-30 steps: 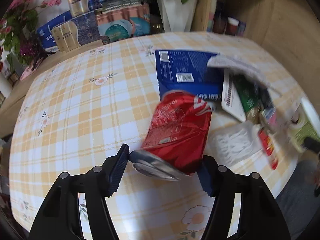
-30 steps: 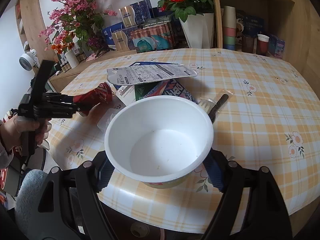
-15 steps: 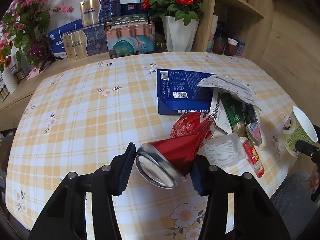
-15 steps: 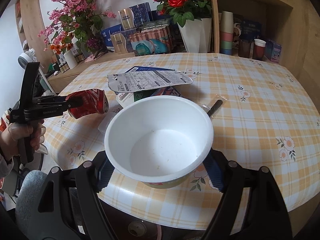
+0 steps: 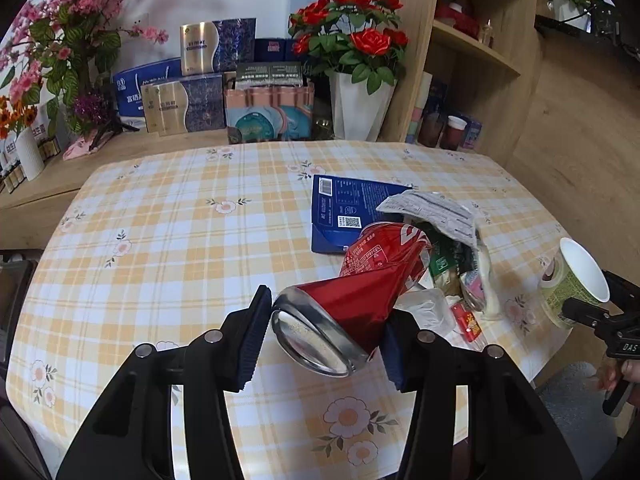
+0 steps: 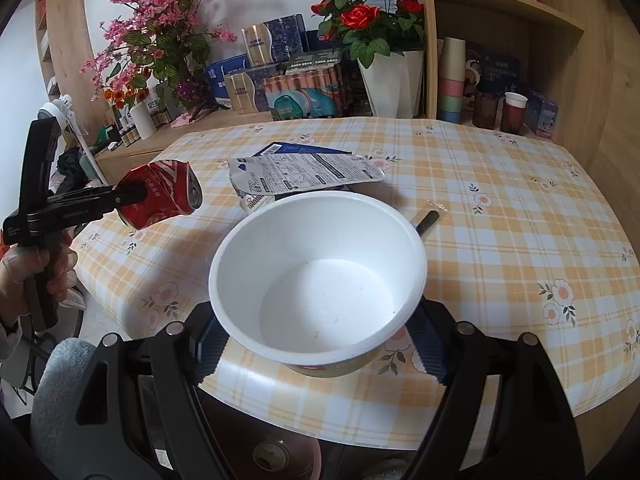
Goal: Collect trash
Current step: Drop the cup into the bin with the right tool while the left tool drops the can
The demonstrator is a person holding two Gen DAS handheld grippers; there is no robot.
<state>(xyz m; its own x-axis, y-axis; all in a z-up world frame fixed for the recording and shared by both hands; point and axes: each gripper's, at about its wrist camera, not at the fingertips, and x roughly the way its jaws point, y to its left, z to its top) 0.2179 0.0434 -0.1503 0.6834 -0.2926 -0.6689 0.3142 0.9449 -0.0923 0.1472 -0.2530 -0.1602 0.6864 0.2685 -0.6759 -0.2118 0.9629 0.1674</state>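
Table [image 5: 160, 240], yellow checked floral cloth. Near its right edge: blue flat carton [image 5: 344, 208], grey printed wrapper [image 5: 432, 212], small packets, all heaped together. Left gripper [image 5: 324, 334]: clamped on crushed red drink can [image 5: 368, 280], dented and creased, held clear above the cloth, base toward camera, long axis running away to the right. Right gripper [image 6: 320, 344]: clamped on white paper noodle bowl [image 6: 316, 276], empty, mouth tilted toward camera, at the near table edge.

left gripper [image 5: 326, 332] clamped on can [image 5: 360, 292], raised off table; right gripper [image 6: 320, 344] clamped on bowl [image 6: 316, 276], held level
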